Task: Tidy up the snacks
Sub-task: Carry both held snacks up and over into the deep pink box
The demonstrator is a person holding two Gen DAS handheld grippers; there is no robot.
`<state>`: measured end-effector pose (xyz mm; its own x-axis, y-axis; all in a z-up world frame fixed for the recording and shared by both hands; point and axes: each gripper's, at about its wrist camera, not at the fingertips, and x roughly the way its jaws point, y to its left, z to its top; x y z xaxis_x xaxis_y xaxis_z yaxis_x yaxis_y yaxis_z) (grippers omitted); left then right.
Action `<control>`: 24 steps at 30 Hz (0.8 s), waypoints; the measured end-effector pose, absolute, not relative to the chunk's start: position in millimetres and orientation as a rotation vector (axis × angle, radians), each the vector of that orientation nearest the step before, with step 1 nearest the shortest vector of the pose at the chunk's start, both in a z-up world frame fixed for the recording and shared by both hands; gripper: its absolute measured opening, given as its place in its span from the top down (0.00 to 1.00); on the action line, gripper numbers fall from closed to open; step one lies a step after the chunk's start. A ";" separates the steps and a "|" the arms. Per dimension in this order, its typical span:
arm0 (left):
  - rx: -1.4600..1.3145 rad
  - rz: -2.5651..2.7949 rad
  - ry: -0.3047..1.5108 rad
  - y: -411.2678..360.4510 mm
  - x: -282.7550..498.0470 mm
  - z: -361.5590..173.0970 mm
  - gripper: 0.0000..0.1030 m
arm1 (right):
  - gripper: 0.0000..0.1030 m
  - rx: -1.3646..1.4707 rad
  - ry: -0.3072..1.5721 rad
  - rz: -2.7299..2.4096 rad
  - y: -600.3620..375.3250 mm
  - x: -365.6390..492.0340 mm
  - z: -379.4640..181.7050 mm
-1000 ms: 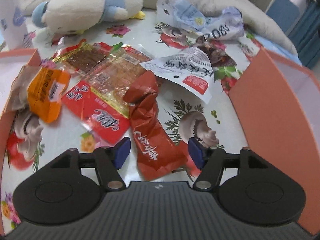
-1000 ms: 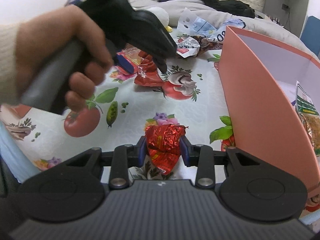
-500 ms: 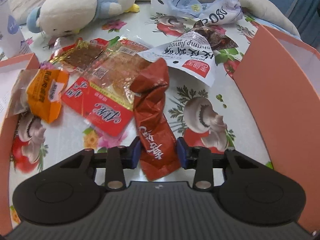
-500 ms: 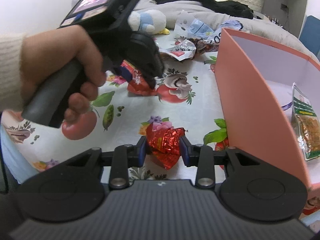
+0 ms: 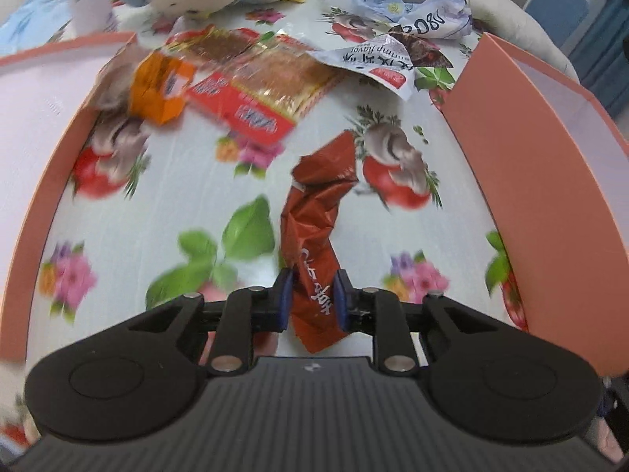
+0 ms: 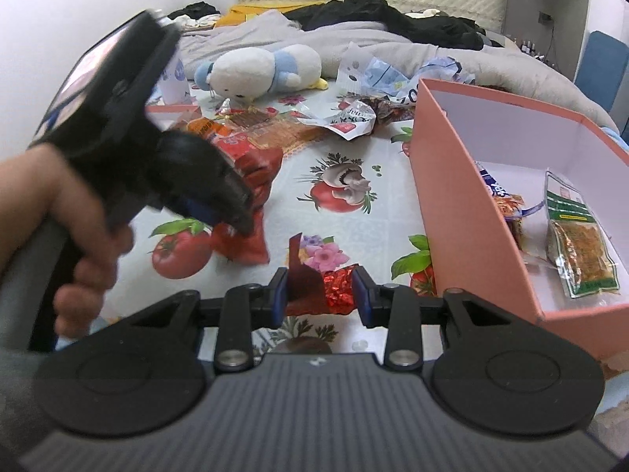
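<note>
Your left gripper (image 5: 310, 295), pulled back from the snack pile (image 5: 251, 74) since a second ago, pinches the long red packet (image 5: 314, 228) at its near end. Your right gripper (image 6: 320, 295) clamps the red foil snack (image 6: 334, 289), now nearer the pink box (image 6: 464, 181). Box contents partly hidden.

Soft, even indoor light fills both views, bright enough for clear colours, with only faint shadows under the snack packets and small glints on the foil wrapper (image 6: 336, 289) and the clear packets. The left wrist view is smeared by motion, most at the worktop's (image 5: 165, 204) far left corner, and in the right wrist view the left hand (image 6: 74, 228) is blurred. Fisheye distortion bows the pink box (image 5: 550, 181) walls outward.
</note>
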<state>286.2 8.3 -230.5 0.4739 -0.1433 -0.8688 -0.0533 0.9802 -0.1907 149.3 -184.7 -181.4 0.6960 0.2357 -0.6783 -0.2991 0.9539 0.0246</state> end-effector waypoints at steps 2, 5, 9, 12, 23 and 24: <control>-0.224 -0.059 1.077 11.0 272.1 -225.4 0.79 | 0.64 -0.082 0.734 0.296 -186.5 144.8 -175.9; -0.245 -0.059 1.059 14.6 253.5 -215.7 0.80 | 0.64 -0.071 0.721 0.292 -189.9 138.9 -166.1; -0.264 -0.068 1.025 14.0 235.4 -199.8 0.81 | 0.64 -0.058 0.691 0.293 -195.1 129.1 -150.2; -0.287 -0.077 0.999 13.0 224.6 -185.8 0.81 | 0.64 -0.054 0.668 0.288 -198.7 121.5 -137.3; -0.294 -0.143 0.931 -4.1 178.5 -125.0 0.86 | 0.64 0.001 0.616 0.251 -222.0 92.8 -92.3; -0.296 -0.147 0.923 -5.4 174.8 -120.4 0.86 | 0.64 0.005 0.613 0.249 -224.0 89.7 -89.4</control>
<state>174.8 -5.4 -120.4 0.5971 -0.2505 -0.7621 -0.0014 0.9496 -0.3133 89.7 -224.0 -89.4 0.7892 0.2324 -0.5684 -0.2294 0.9702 0.0781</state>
